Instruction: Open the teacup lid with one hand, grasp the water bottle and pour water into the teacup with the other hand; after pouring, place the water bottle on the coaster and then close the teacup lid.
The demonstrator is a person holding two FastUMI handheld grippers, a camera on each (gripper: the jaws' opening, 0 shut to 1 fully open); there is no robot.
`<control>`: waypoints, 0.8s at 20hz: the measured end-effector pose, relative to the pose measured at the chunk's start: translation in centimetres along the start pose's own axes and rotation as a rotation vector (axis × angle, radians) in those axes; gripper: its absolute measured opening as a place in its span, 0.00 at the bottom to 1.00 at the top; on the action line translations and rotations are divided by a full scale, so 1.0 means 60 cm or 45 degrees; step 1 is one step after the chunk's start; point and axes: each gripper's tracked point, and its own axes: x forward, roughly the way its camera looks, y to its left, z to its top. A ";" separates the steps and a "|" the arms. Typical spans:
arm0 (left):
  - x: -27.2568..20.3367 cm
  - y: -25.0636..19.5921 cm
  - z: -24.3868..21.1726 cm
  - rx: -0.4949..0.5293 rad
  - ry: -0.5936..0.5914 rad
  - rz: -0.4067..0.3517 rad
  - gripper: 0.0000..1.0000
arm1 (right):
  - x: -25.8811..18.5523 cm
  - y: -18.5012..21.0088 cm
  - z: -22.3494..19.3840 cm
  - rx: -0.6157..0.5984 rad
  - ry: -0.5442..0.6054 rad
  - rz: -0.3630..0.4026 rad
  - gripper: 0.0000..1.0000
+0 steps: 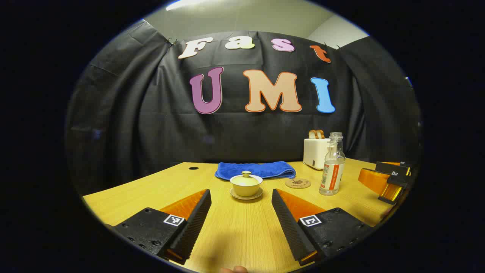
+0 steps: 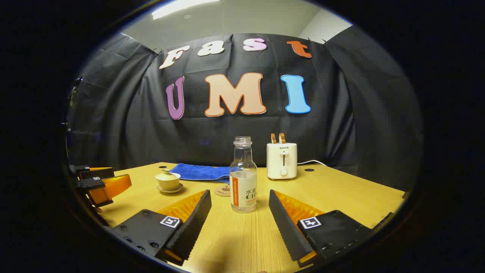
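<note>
A pale lidded teacup (image 1: pixel 246 184) stands on its saucer on the wooden table, straight ahead of my left gripper (image 1: pixel 240 199), which is open and a short way back from it. The lid rests on the cup. A clear uncapped water bottle (image 2: pixel 243 175), partly filled, stands upright just ahead of my right gripper (image 2: pixel 240 199), which is open with nothing between its fingers. A round cork coaster (image 1: pixel 298 183) lies between cup and bottle (image 1: pixel 332 166). In the right gripper view the teacup (image 2: pixel 168 179) sits at the left, with the left gripper (image 2: pixel 99 184) beside it.
A folded blue towel (image 1: pixel 255 169) lies behind the teacup. A white toaster (image 2: pixel 281 160) with bread slices stands at the back near the black cloth wall. The right gripper (image 1: pixel 388 179) shows at the right edge of the left gripper view.
</note>
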 end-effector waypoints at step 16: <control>-0.001 0.002 -0.002 0.000 0.004 0.014 0.94 | 0.000 -0.004 0.000 -0.001 -0.003 -0.018 0.94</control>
